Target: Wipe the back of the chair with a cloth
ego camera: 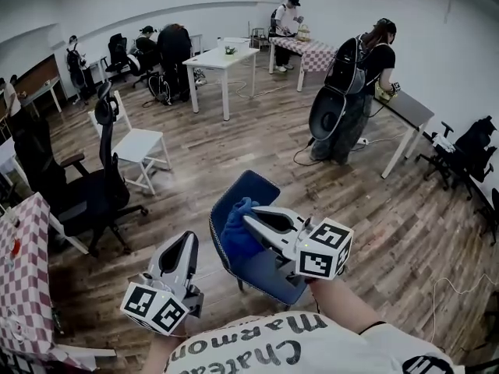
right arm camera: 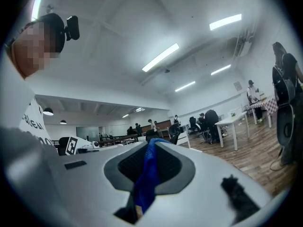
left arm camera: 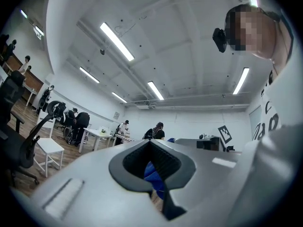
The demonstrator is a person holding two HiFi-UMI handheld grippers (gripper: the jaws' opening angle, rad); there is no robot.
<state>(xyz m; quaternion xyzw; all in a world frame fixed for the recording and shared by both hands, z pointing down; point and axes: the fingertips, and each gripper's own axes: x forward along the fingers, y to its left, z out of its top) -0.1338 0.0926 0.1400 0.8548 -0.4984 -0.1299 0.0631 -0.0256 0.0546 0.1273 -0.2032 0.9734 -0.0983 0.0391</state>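
Observation:
A blue chair point(ego camera: 269, 275) stands right below me in the head view, its rounded back point(ego camera: 251, 187) on the far side. My right gripper point(ego camera: 248, 219) is shut on a blue cloth point(ego camera: 236, 232), which hangs bunched over the chair just behind the back. In the right gripper view the cloth point(right arm camera: 144, 183) runs as a strip between the pads of that gripper point(right arm camera: 151, 144). My left gripper point(ego camera: 189, 238) hovers to the left of the chair, apart from it, jaws together with nothing gripped. In the left gripper view, blue fabric point(left arm camera: 154, 174) shows through the notch of this gripper point(left arm camera: 150, 144).
A black office chair point(ego camera: 86, 193) and a white chair point(ego camera: 140, 146) stand to the left. A checkered table point(ego camera: 23, 271) is at the near left. A person with a backpack point(ego camera: 351, 92) stands by a grey table point(ego camera: 405, 107). A white table point(ego camera: 222, 57) is farther back.

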